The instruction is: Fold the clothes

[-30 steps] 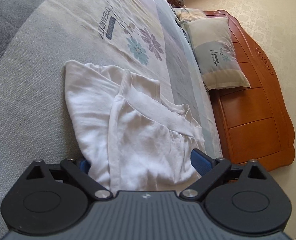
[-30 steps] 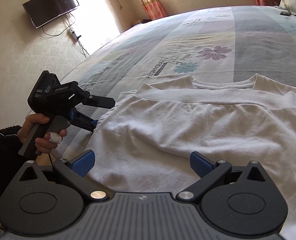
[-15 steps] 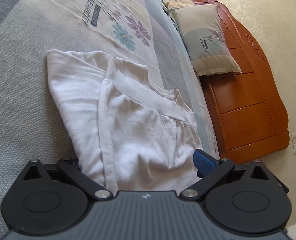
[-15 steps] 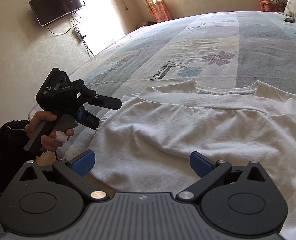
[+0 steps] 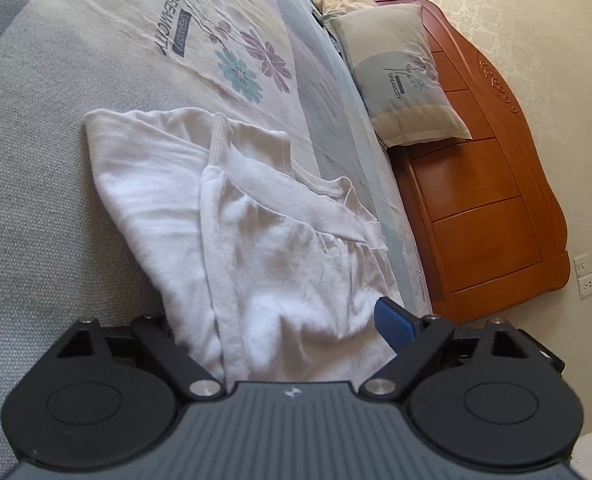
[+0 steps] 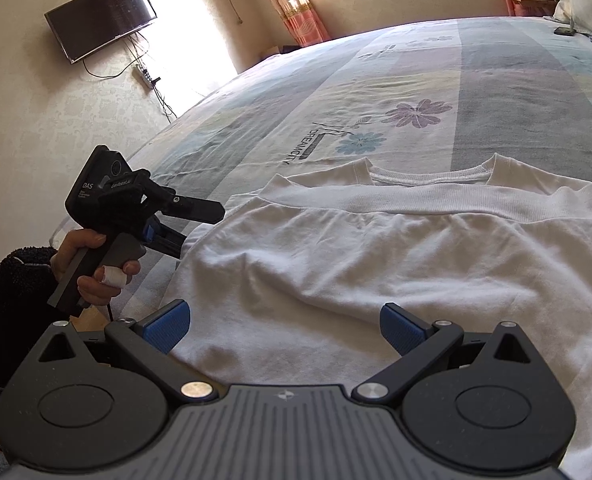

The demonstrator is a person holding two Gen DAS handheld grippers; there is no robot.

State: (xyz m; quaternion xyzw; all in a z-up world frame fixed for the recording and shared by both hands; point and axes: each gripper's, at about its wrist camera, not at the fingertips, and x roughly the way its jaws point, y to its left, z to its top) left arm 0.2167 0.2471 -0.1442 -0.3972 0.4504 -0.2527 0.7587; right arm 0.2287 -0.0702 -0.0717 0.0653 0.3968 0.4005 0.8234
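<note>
A white sweatshirt lies flat on the bed, its ribbed hem folded up to just below the neckline. My right gripper is open, its blue pads spread over the garment's near edge. In the right wrist view a hand holds my left gripper at the sweatshirt's left edge, fingers apart. In the left wrist view the sweatshirt runs away from my open left gripper; cloth hides the left pad, and only the right blue pad shows.
The patterned bedsheet stretches far beyond the garment. A pillow leans on the wooden headboard. A TV hangs on the wall. A black-sleeved arm is at the bed's left side.
The left wrist view swung left, then back right, with the sweatshirt lying as before. The right gripper drew back a little, and both stayed open.
</note>
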